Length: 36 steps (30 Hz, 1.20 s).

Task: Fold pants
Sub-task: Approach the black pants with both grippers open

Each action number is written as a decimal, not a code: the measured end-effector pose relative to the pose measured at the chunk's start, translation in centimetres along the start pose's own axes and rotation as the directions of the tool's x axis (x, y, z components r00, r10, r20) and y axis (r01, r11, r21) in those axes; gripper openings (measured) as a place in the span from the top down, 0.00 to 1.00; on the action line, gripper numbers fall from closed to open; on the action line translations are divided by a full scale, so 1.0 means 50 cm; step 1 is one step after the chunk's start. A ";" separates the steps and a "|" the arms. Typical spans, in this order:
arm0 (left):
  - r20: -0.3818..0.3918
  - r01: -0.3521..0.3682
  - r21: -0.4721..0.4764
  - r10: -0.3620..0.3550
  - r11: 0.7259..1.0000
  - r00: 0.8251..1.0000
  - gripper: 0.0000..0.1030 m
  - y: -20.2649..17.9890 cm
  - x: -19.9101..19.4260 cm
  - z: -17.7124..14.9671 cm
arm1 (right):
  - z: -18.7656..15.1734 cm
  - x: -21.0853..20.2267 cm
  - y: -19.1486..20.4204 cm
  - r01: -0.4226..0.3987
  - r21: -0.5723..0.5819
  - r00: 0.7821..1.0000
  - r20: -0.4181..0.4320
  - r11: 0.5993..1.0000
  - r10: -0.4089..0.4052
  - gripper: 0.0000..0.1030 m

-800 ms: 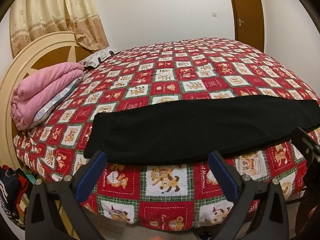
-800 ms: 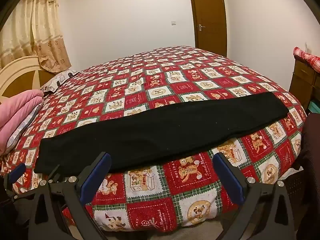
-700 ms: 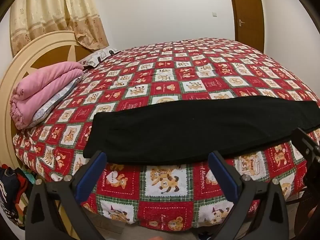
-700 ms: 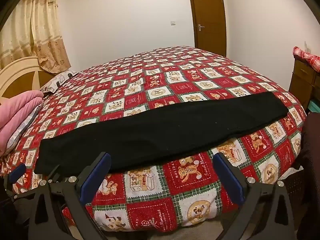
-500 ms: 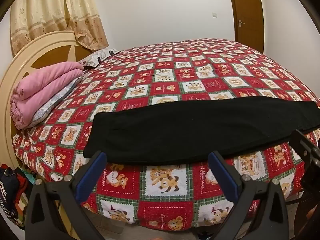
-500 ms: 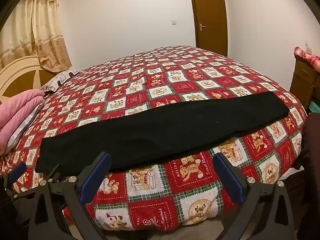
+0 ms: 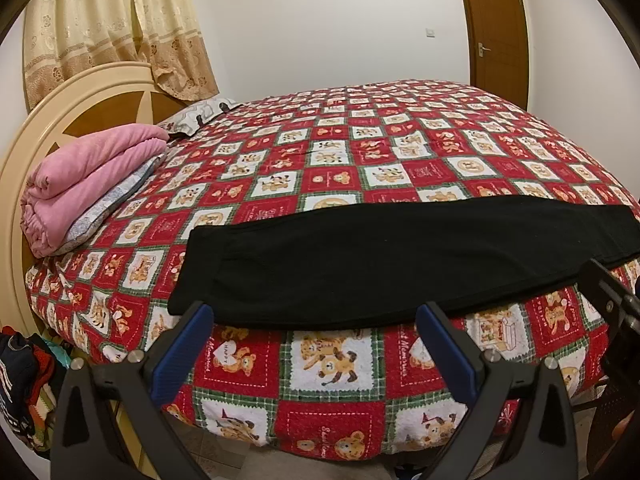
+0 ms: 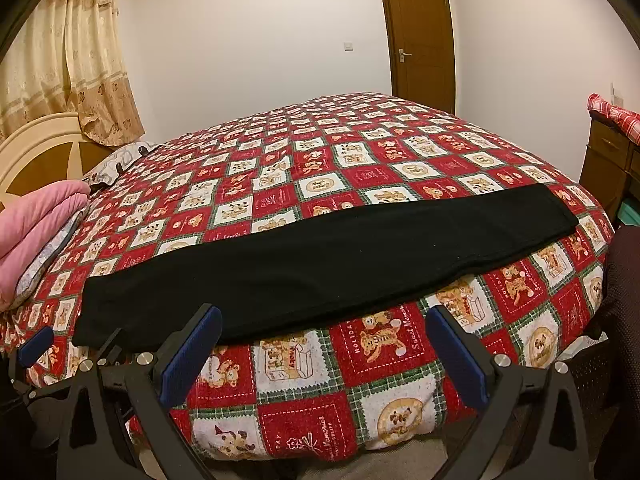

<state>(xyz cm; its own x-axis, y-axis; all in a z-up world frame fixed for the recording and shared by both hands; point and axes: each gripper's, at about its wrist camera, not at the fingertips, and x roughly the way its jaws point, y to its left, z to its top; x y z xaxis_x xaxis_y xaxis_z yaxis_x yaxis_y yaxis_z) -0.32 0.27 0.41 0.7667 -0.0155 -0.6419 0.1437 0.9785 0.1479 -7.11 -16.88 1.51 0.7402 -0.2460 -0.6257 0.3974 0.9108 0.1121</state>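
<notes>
Black pants lie flat in a long strip along the near edge of the bed, leg on leg, also in the right wrist view. The wide waist end is at the left and the cuffs at the right. My left gripper is open and empty, just short of the pants' near edge toward the waist end. My right gripper is open and empty, just short of the near edge around the middle. The left gripper's blue pad shows at the left of the right wrist view.
The bed has a red checked teddy-bear quilt. A folded pink blanket lies by the cream headboard. A wooden dresser stands at the right. Clothes are piled on the floor at the left.
Both grippers have barely moved. The view of the bed has shifted slightly. The pants lie as before.
</notes>
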 end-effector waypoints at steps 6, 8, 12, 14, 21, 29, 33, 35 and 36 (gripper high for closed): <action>-0.003 0.000 -0.001 0.000 1.000 1.000 0.00 -0.003 -0.001 -0.001 | -0.001 0.002 -0.001 -0.001 0.001 1.000 -0.003 1.000 0.001 0.01; -0.004 0.002 0.000 -0.002 1.000 1.000 0.00 -0.003 -0.001 -0.001 | -0.001 0.003 -0.002 -0.002 0.001 1.000 -0.003 1.000 0.002 0.01; -0.006 0.004 0.005 -0.004 1.000 1.000 0.00 -0.007 -0.002 -0.003 | -0.002 0.005 -0.004 0.001 -0.001 1.000 -0.005 1.000 -0.001 0.01; -0.005 0.004 0.008 -0.004 1.000 1.000 0.00 -0.011 0.000 -0.004 | -0.003 0.009 -0.008 0.009 0.006 1.000 -0.010 1.000 -0.009 0.01; -0.014 0.008 0.008 -0.008 1.000 1.000 0.00 -0.016 0.001 -0.006 | -0.003 0.022 -0.028 0.018 0.029 0.999 -0.033 0.999 -0.017 0.01; -0.018 0.023 0.017 -0.023 1.000 1.000 0.00 -0.028 0.008 -0.005 | 0.003 0.023 -0.036 0.027 0.031 0.999 -0.030 0.999 -0.026 0.01; -0.020 0.023 0.026 -0.022 0.999 1.000 0.00 -0.034 0.018 0.001 | 0.014 0.040 -0.049 0.029 0.033 0.998 -0.049 0.999 -0.028 0.01; -0.023 0.025 0.032 -0.024 0.999 0.999 0.00 -0.038 0.026 0.009 | 0.018 0.048 -0.054 0.041 0.030 0.998 -0.053 0.999 -0.039 0.01; -0.023 0.027 0.035 -0.026 0.999 0.999 0.00 -0.041 0.030 0.014 | 0.021 0.051 -0.059 0.043 0.032 0.998 -0.053 0.999 -0.041 0.01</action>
<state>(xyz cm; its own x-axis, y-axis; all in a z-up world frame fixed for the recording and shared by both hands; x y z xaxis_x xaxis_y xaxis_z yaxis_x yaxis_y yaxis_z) 0.95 -1.93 -0.33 0.7478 -0.0361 -0.6630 0.1861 0.9699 0.1571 -5.83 -20.55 0.38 0.6932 -0.2654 -0.6701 0.4463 0.8881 0.1099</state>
